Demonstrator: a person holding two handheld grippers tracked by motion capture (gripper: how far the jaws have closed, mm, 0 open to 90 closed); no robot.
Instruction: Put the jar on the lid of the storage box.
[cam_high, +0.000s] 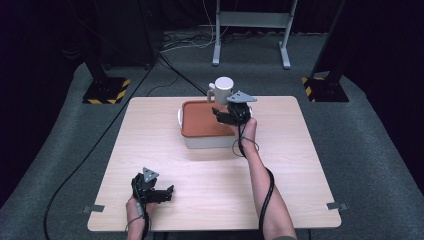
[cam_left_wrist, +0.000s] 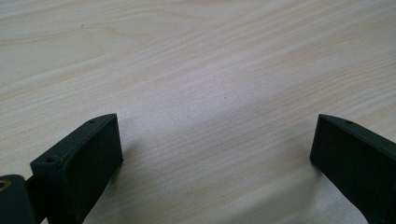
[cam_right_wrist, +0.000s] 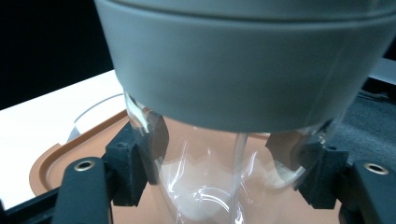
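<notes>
Item 1, nearest: left tongs (cam_high: 167, 192), low over the near-left part of the counter (cam_high: 210, 190). The left gripper view shows the jaws spread wide over bare wood grain, nothing between them. Idle.

Item 2, mid-counter: white rectangular container (cam_high: 207, 140) closed by an orange-brown lid (cam_high: 200, 120). Lid seated flat, raised rim around its edge. Contents hidden.

Item 3, over the far right part of that lid: right tongs (cam_high: 220, 114), reaching in along the person's right forearm. Jaws closed narrow on the clear body of a jug (cam_right_wrist: 219, 186), just under its wide grey collar (cam_right_wrist: 243, 79). In the high view the jug's white top (cam_high: 223, 85) and side handle show behind the tongs. Clear body looks empty, though glare makes this uncertain. Whether its base rests on the lid or hangs just above it cannot be told.

Step in hand, as judged: jug gripped and carried at the container.

Next move calls for: keeping the jug upright, a steady squeeze on the slick clear wall, and a flat spot for its base before the jaws loosen.
</notes>
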